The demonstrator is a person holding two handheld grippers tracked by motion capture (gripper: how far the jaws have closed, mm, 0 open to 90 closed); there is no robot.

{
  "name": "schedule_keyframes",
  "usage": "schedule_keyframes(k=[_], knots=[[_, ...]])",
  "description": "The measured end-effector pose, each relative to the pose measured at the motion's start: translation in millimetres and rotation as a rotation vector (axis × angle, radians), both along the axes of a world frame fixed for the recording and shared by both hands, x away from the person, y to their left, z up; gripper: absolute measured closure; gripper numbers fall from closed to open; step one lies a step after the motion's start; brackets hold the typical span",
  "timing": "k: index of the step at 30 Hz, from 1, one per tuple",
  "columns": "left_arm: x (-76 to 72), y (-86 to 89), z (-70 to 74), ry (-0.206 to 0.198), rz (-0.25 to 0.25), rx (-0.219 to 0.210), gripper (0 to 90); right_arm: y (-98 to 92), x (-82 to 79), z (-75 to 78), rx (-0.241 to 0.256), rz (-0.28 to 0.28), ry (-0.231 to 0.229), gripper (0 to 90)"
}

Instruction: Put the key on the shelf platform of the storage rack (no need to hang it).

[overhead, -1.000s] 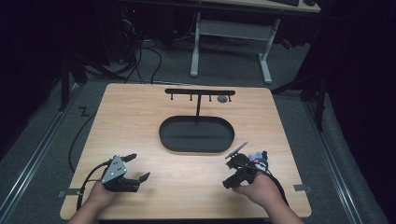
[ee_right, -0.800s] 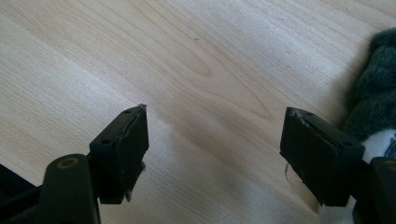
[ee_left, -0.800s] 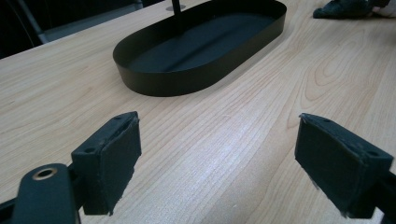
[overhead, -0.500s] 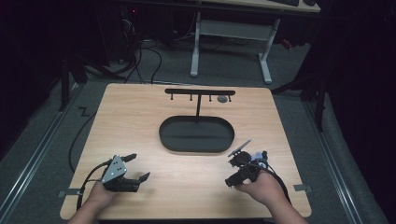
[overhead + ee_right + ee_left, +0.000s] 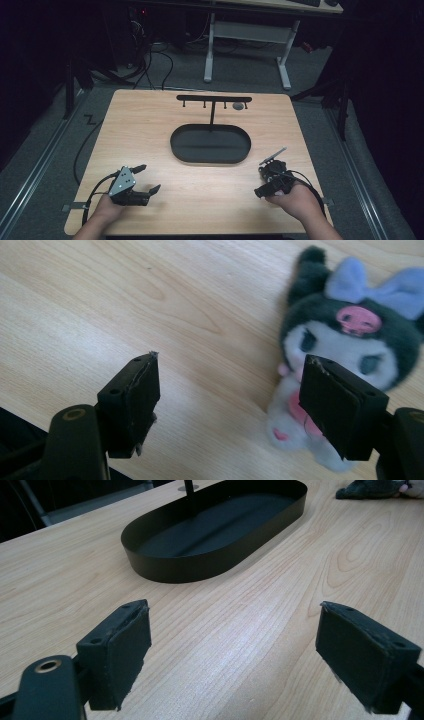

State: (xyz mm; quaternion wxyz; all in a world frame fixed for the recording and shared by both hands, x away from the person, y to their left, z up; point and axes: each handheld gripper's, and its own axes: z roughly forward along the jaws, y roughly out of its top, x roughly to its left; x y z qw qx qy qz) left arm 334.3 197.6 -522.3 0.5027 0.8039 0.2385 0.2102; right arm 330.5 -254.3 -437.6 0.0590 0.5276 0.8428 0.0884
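While the plush toy (image 5: 345, 365) is lying on its back on the wooden table (image 5: 150, 135), near the front right corner, the right gripper (image 5: 230, 405) is hovering just above it w/ jaws spread wide apart, nothing between them. In the right gripper view the toy is sitting off to one side: the far jaw is overlapping its white face and pink mouth, while the near jaw is hanging over bare wood, so the toy isn't centred in the gap. It's a dark-eared doll w/ a blue bow and a pink skull mark on the forehead. In the high view the toy (image 5: 270, 167) is showing as a small dark lump just beside the right gripper (image 5: 265, 182), which the person's right hand (image 5: 295, 200) is holding at the table's front edge. Moving outward, the black oval tray (image 5: 210, 157) is sitting mid-table, apart from the toy, w/ a black T-shaped hook rack (image 5: 214, 100) standing behind it. At front left, well apart from the toy, the left gripper (image 5: 147, 180) is resting low over the wood in the left hand (image 5: 107, 207), jaws also wide apart and empty, pointing toward the tray (image 5: 215, 560).
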Motion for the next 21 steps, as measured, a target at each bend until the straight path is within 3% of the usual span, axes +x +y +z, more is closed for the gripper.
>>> schedule_keyframes(k=[12,21], knots=[[0.2,-0.2,0.0,0.001,0.001,0.000,15.4,-32.0,-6.0,8.6,-0.015,-0.089,-0.022,24.5],[0.2,-0.2,-0.1,0.001,0.002,0.001,15.4,-45.1,-7.8,1.8,-0.023,-0.132,-0.021,22.8]])
